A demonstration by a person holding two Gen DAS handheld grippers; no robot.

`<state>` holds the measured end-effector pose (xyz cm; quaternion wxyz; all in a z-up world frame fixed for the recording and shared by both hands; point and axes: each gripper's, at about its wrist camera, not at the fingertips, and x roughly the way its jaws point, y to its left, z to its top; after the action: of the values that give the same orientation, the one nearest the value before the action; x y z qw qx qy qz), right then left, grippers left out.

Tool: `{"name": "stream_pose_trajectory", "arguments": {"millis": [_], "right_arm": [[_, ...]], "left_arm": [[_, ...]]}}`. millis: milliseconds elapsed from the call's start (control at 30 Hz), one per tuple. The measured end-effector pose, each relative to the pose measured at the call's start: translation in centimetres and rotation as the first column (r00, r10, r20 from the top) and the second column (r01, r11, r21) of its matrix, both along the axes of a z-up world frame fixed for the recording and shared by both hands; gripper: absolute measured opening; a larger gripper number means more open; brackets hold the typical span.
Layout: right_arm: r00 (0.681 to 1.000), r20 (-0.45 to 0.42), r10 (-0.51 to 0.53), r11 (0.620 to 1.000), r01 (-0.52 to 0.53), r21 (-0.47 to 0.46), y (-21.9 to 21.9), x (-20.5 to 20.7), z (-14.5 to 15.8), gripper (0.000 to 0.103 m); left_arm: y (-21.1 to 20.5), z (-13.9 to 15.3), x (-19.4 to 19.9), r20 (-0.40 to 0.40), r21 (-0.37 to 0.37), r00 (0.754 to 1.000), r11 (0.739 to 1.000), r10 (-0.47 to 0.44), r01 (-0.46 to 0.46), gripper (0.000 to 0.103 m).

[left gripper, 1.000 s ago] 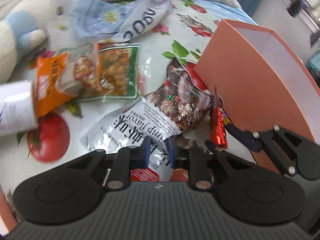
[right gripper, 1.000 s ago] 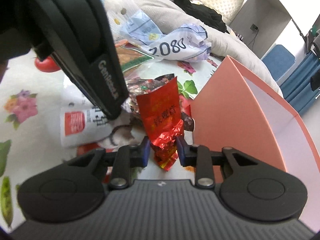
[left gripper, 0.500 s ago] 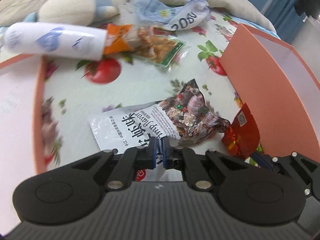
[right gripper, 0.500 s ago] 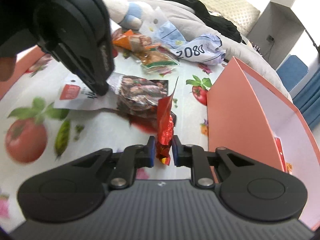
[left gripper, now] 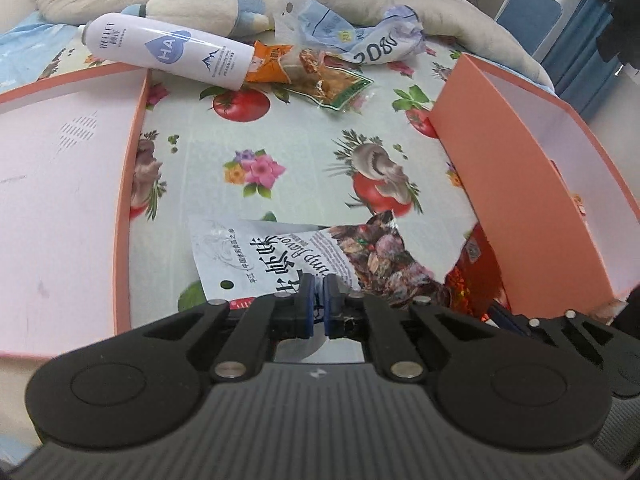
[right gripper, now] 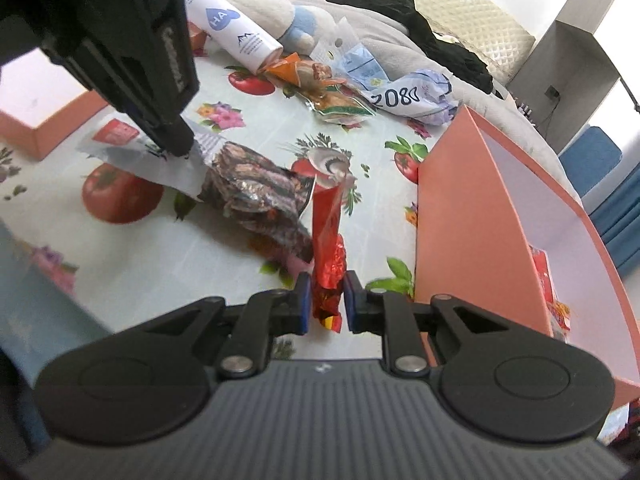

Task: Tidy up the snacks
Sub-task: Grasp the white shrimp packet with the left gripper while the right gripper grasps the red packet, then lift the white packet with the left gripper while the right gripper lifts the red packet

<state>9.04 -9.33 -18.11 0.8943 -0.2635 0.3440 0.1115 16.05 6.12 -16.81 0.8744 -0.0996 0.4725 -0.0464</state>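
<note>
My left gripper [left gripper: 319, 289] is shut on the white end of a shrimp-flavour snack bag [left gripper: 304, 256], which hangs lifted off the fruit-print cloth. From the right wrist view the same bag [right gripper: 256, 194] dangles from the left gripper [right gripper: 178, 146]. My right gripper [right gripper: 326, 294] is shut on a red foil packet [right gripper: 328, 240] that stands upright between the pads. In the left wrist view the red packet [left gripper: 476, 268] sits against the wall of the orange box [left gripper: 516, 184] on the right. The orange box [right gripper: 452, 236] holds a red packet inside.
An orange tray or lid [left gripper: 60, 184] lies at the left. At the back lie a white spray bottle [left gripper: 172, 54], orange and green snack packs [left gripper: 320, 76], a crumpled blue-white bag [left gripper: 372, 46] and a plush toy [left gripper: 200, 8] against a grey blanket.
Both grippers pulled back and rose with their packets. The left jaws closed onto the white bag and lifted it; the right jaws tightened on the red packet.
</note>
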Motion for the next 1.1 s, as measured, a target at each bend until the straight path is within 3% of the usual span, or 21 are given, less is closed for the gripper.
{"name": "stream_pose_trajectory", "arguments": {"millis": [300, 533, 633, 700, 733, 833, 900, 967, 1100], "right_arm": [[1.0, 0.015, 0.024, 1.0, -0.024, 0.007, -0.5, -2.4, -0.5, 0.02], [0.999, 0.022, 0.044, 0.997, -0.045, 0.064, -1.8, -2.9, 0.0, 0.024], [0.997, -0.006, 0.076, 0.984, -0.074, 0.16, -2.8, -3.5, 0.3, 0.044], [0.994, -0.037, 0.104, 0.961, -0.09, 0.26, -3.5, -3.7, 0.7, 0.063], [0.993, -0.049, 0.109, 0.947, -0.089, 0.308, -3.9, -3.6, 0.9, 0.065], [0.995, -0.067, 0.075, 0.912, -0.042, 0.408, -5.2, -3.2, 1.2, 0.071], [0.996, -0.075, 0.05, 0.878, -0.008, 0.478, -6.3, -2.8, 1.4, 0.071], [0.997, -0.077, 0.003, 0.843, 0.039, 0.536, -7.3, -2.3, 1.6, 0.071], [0.993, -0.105, -0.057, 0.776, 0.11, 0.621, -8.5, -1.1, 1.5, 0.071]], "left_arm": [[-1.2, 0.5, -2.6, 0.007, 0.043, 1.0, 0.999, -0.027, 0.027, 0.005], [-1.2, 0.7, -4.4, 0.018, 0.002, 1.0, 1.0, -0.014, 0.014, 0.006], [-1.9, 0.7, -4.9, 0.005, 0.047, 0.998, 0.997, -0.058, 0.058, 0.006], [-2.2, 0.8, -5.4, 0.024, 0.089, 0.997, 0.994, -0.072, 0.069, 0.006], [-2.1, 0.9, -5.6, 0.027, 0.096, 0.997, 0.993, -0.074, 0.071, 0.008], [-1.5, 1.2, -5.6, 0.027, 0.081, 0.996, 0.993, -0.084, 0.081, 0.022], [-1.3, 1.5, -5.4, 0.031, 0.106, 0.994, 0.989, -0.109, 0.105, 0.057], [-1.5, 1.7, -5.1, 0.022, 0.155, 0.989, 0.978, -0.148, 0.143, 0.077], [-2.3, 1.7, -4.2, 0.002, 0.277, 0.962, 0.924, -0.274, 0.262, 0.086]]}}
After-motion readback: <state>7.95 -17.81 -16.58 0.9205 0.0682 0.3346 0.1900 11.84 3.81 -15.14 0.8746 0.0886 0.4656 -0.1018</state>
